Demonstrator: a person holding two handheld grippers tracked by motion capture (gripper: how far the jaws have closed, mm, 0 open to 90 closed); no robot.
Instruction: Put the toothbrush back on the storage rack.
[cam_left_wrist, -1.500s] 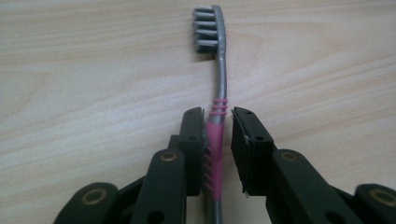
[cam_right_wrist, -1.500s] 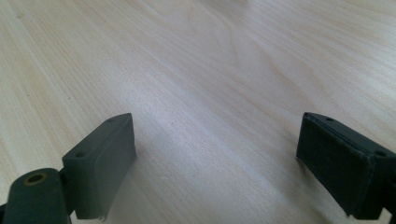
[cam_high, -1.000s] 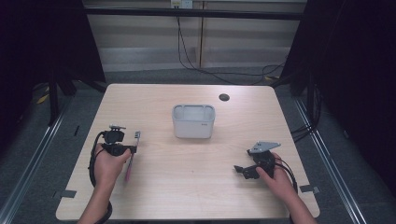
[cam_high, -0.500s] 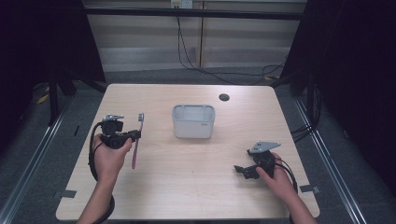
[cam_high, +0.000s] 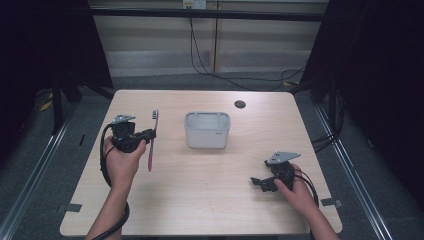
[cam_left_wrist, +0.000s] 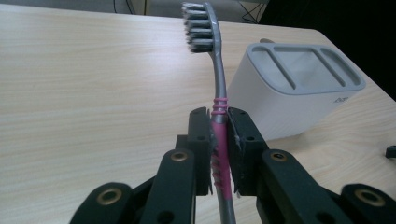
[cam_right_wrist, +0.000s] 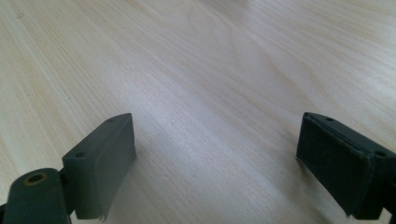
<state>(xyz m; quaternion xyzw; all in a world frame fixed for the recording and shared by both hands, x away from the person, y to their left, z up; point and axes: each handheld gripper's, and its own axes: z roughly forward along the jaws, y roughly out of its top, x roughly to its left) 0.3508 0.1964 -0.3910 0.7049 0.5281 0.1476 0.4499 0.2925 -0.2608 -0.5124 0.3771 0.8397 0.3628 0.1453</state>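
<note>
A pink and grey toothbrush (cam_high: 152, 140) is held off the table, bristles up and away from the person, with my left gripper (cam_high: 148, 134) shut on its pink grip. In the left gripper view the toothbrush (cam_left_wrist: 215, 70) rises between the two jaws of that gripper (cam_left_wrist: 219, 149), its bristle head near the top edge. A white holder (cam_high: 207, 129) with three slots stands at the table's middle, to the right of the brush; the left gripper view has this holder (cam_left_wrist: 299, 88) at right. My right gripper (cam_high: 259, 182) rests low at the front right, open and empty, and its own view (cam_right_wrist: 215, 163) has bare wood between the jaws.
The wooden table (cam_high: 210, 210) has a dark round grommet (cam_high: 240, 104) at the back right. Tape marks (cam_high: 69, 207) sit at the front corners. Cables trail from both grippers. Dark floor and metal rails surround the table.
My left gripper has lifted the toothbrush and carried it up and to the right, toward the holder. The right gripper has stayed in place.
</note>
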